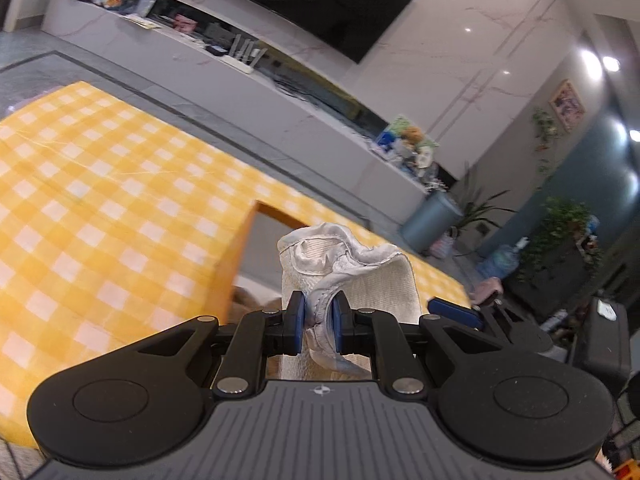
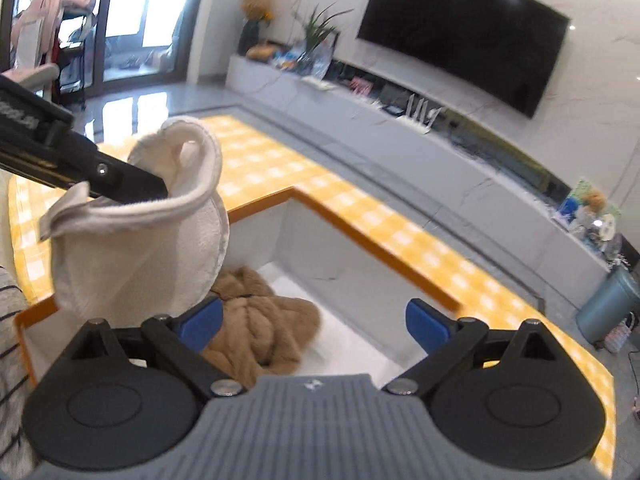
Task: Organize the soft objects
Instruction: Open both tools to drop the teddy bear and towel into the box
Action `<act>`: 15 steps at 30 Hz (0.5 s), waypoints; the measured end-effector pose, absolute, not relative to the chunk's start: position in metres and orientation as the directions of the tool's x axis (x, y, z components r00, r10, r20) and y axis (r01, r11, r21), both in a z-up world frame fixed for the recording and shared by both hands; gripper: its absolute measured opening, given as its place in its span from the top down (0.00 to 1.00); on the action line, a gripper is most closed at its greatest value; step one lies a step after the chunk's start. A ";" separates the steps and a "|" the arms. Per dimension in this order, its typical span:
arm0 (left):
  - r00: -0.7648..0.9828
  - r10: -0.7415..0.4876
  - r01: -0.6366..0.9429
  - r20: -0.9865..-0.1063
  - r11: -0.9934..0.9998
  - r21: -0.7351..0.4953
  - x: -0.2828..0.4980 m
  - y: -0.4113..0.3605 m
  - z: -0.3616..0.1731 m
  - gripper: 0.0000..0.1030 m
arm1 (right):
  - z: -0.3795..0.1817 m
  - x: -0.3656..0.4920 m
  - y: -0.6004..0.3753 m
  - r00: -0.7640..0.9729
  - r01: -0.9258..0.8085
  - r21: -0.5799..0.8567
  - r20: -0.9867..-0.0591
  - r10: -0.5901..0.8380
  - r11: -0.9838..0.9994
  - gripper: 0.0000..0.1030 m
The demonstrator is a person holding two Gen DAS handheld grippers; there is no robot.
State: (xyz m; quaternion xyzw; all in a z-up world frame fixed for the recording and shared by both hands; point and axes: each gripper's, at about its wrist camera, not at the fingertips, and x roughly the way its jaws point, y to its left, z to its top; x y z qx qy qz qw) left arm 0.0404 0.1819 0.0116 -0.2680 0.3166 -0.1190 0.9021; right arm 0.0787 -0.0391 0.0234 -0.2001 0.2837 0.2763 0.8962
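White cloth (image 1: 352, 280), a soft padded piece with a stitched hem, is hanging from the left gripper (image 1: 318, 322), whose blue pads are pinching its gathered edge tightly. In the right wrist view the same cloth (image 2: 140, 248) is dangling above the near left corner of the box (image 2: 332, 236), up and to the left of the right gripper (image 2: 314, 326). That gripper is standing wide with nothing between its pads, and it is hovering over the box opening.

Judging by this, the task is partly done: a brown furry throw (image 2: 260, 332) is already lying crumpled on the box floor, just ahead of the right gripper, while the cloth is not yet inside. What is left looks like lowering and releasing it. Beyond the box, the yellow checked tablecloth (image 2: 420, 248) is spreading away around its orange rim.
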 end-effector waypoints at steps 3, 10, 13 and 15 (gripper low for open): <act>0.759 -0.438 0.091 -0.482 0.804 -0.587 0.044 0.171 0.012 0.85 | 0.032 0.066 -0.065 0.708 -0.580 -0.191 -0.600 0.374 0.792 0.06; 0.710 -0.529 0.168 -0.464 0.768 -0.619 0.066 0.131 0.008 0.85 | 0.027 0.050 -0.113 0.764 -0.477 -0.156 -0.560 0.320 0.865 0.06; 0.695 -0.538 0.184 -0.477 0.775 -0.605 0.076 0.112 0.003 0.85 | 0.021 0.050 -0.132 0.760 -0.433 -0.105 -0.577 0.299 0.895 0.06; 0.687 -0.532 0.177 -0.496 0.783 -0.596 0.085 0.102 -0.003 0.85 | 0.020 0.052 -0.139 0.757 -0.410 -0.071 -0.583 0.295 0.909 0.06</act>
